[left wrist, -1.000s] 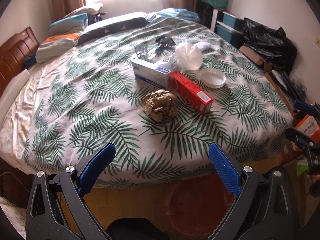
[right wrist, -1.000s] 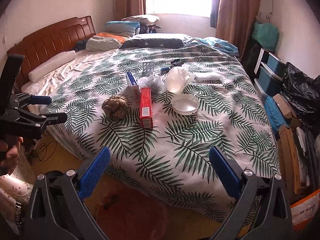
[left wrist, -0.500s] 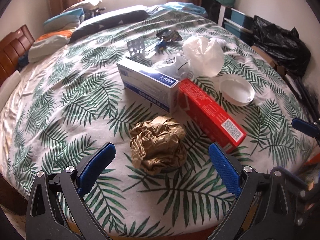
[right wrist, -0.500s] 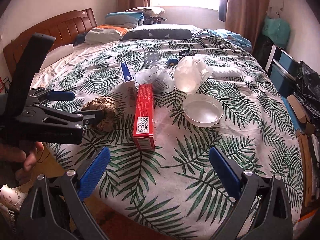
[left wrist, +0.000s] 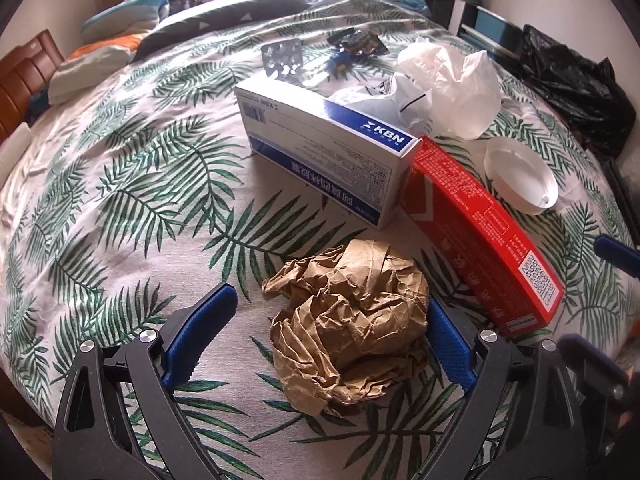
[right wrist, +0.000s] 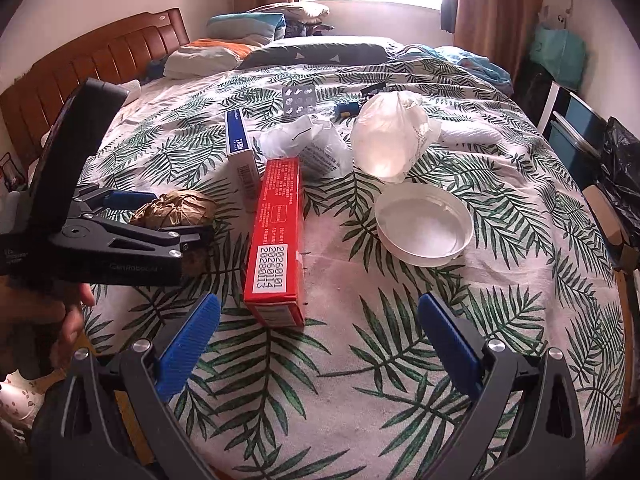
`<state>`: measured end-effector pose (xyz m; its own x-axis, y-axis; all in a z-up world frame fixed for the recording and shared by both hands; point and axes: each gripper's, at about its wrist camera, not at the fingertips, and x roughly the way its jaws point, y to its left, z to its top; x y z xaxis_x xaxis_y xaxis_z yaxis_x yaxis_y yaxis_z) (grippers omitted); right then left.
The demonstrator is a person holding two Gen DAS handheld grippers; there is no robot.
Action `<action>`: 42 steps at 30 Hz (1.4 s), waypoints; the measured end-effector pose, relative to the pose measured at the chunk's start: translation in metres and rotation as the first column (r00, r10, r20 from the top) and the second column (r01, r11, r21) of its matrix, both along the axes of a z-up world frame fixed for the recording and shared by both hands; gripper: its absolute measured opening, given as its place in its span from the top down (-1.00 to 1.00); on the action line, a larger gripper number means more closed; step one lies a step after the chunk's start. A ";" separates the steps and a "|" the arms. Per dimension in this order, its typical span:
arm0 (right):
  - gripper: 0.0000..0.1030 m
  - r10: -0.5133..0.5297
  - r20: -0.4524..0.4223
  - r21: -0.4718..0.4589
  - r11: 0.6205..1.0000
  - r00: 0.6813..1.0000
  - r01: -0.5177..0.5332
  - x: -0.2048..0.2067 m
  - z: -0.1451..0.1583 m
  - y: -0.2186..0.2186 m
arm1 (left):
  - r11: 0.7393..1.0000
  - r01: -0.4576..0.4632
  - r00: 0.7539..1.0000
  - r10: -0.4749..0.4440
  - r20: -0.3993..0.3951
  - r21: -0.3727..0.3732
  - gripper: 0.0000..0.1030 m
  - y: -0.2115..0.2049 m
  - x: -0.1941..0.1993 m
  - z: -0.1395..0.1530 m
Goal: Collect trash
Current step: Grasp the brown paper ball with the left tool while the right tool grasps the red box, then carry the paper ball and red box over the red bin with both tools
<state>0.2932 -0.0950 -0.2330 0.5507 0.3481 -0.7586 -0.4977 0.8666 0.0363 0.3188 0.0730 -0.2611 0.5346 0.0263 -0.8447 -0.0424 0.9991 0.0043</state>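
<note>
A crumpled brown paper ball [left wrist: 352, 320] lies on the leaf-print bedspread [left wrist: 120, 168] between the blue pads of my left gripper [left wrist: 332, 300], whose jaws are closing. The right pad is right against the paper; the left pad stands clear of it. Beside the ball lie a red carton [left wrist: 480, 236] and a blue-and-white box [left wrist: 328, 148]. In the right wrist view my right gripper [right wrist: 319, 300] hangs open over bare bedspread, just in front of the red carton [right wrist: 278, 232], with the left gripper [right wrist: 180, 216] around the paper ball [right wrist: 176, 208] off to the left.
A white round lid [right wrist: 424, 228], a clear plastic bag [right wrist: 388, 136], a crumpled white bag [right wrist: 304, 140] and a blister pack [right wrist: 298, 100] lie further back on the bed. Pillows and a wooden headboard [right wrist: 80, 64] are at the far end. Black bags and boxes [left wrist: 576, 88] line the right wall.
Both grippers came forward and down over the bed. The left one now has the paper ball between its jaws, which have narrowed slightly. The right one has come closer to the red carton.
</note>
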 end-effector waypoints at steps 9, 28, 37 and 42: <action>-0.43 -0.001 -0.020 -0.038 0.999 1.000 0.000 0.032 -0.019 0.029 | 1.000 0.004 0.999 -0.005 -0.041 -0.021 -0.91 0.006 0.005 -0.009; 0.41 0.040 -0.060 0.004 0.999 0.997 -0.040 0.032 -0.024 0.034 | 0.999 0.034 0.999 -0.034 0.013 0.003 -0.22 -0.009 -0.004 -0.005; 0.41 0.028 -0.040 0.099 0.995 0.999 -0.024 -0.022 0.016 -0.007 | 0.995 0.104 0.993 -0.103 0.059 -0.010 -0.21 -0.040 -0.043 0.024; 0.41 0.036 -0.031 0.121 0.992 0.999 -0.032 -0.068 0.031 -0.030 | 0.986 0.166 0.983 -0.164 0.077 -0.021 -0.21 -0.068 -0.084 0.043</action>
